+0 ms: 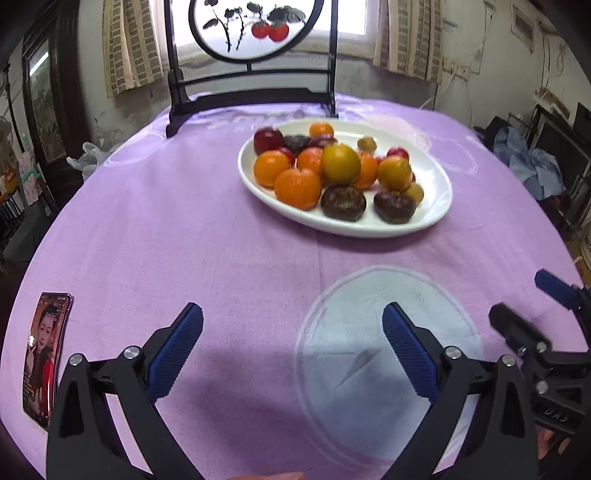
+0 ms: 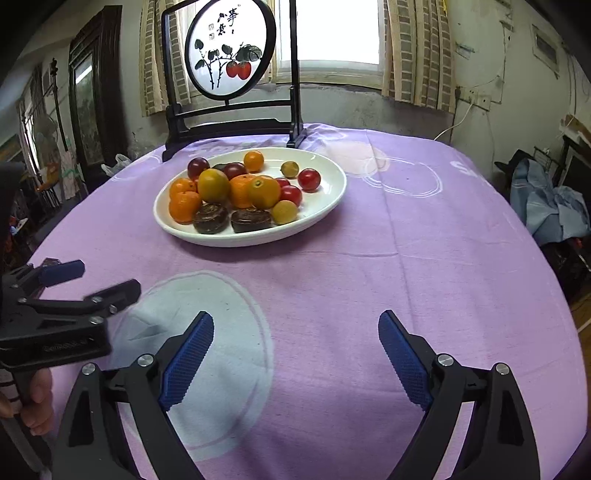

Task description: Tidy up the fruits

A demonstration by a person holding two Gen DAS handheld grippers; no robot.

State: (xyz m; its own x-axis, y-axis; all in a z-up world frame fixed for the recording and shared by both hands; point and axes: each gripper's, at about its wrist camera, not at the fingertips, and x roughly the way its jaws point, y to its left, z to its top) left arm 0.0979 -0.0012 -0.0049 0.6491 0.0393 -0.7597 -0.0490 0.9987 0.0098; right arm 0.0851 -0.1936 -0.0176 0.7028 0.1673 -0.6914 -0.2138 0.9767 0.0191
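Left wrist view: the left gripper [image 1: 291, 321] hangs low over a purple tablecloth [image 1: 184, 229], its blue-padded jaws spread wide with nothing between them. At 12 o'clock from it, well apart, a white oval plate [image 1: 436, 210] holds the fruit: oranges such as the one at the near left [image 1: 297, 187], a yellow-green fruit [image 1: 340, 163] on top of the pile, two dark brown fruits [image 1: 343, 202] at the near rim, and dark red ones [image 1: 268, 140] toward the back. A phone [image 1: 46, 354] with a lit screen lies at 9 o'clock, near the table edge. The right gripper [image 1: 532, 299] enters at 3 o'clock. Behind the plate stands a black-framed screen [image 1: 255, 29] painted with red fruit.

Right wrist view: the right gripper [image 2: 295, 328] likewise has its jaws spread and is holding nothing above the cloth [image 2: 406, 240]. The plate [image 2: 325, 206] sits at 11 o'clock, well apart, with small red fruits [image 2: 309, 179] on its right side. The left gripper [image 2: 107, 278] shows at 9 o'clock, jaws parted, over a pale circle [image 2: 221, 302] printed on the cloth.
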